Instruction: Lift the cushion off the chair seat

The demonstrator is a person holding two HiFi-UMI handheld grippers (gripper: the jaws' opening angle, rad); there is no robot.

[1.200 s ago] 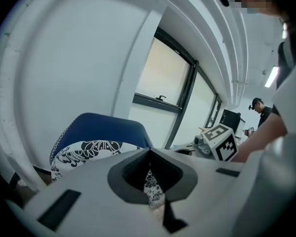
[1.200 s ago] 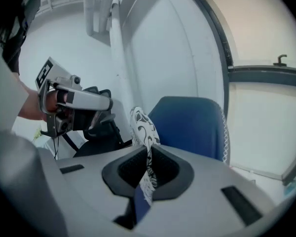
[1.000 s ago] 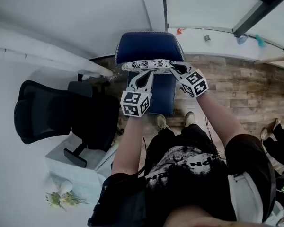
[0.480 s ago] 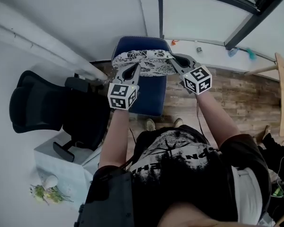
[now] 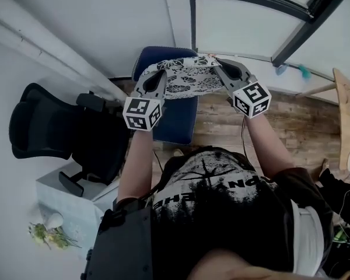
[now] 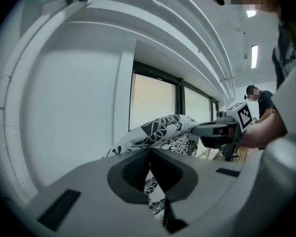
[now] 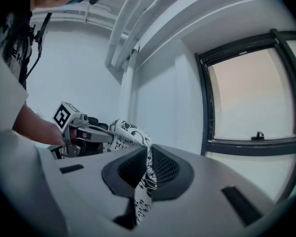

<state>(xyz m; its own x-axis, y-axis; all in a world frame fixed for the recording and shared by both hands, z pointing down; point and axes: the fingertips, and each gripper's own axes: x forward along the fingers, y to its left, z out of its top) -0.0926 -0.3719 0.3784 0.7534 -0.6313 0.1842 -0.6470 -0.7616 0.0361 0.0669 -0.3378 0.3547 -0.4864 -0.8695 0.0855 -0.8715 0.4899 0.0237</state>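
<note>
A black-and-white floral cushion (image 5: 184, 74) hangs in the air between my two grippers, well above the blue chair seat (image 5: 174, 118). My left gripper (image 5: 154, 74) is shut on the cushion's left edge; its fabric (image 6: 160, 132) shows pinched between the jaws in the left gripper view. My right gripper (image 5: 220, 64) is shut on the right edge, with cushion fabric (image 7: 145, 181) running down between its jaws in the right gripper view. Each gripper view shows the other gripper, the right one (image 6: 222, 128) and the left one (image 7: 86, 132), at the far end of the cushion.
A black office chair (image 5: 52, 133) stands left of the blue chair. A white box (image 5: 76, 206) sits below it, with a small plant (image 5: 49, 232) nearby. A white wall and a dark-framed window (image 5: 251, 16) lie ahead. Wood-look floor (image 5: 291, 121) spreads to the right.
Both grippers rose with the cushion held between them. It left the blue seat and now hangs spread well above it, nearer the window.
</note>
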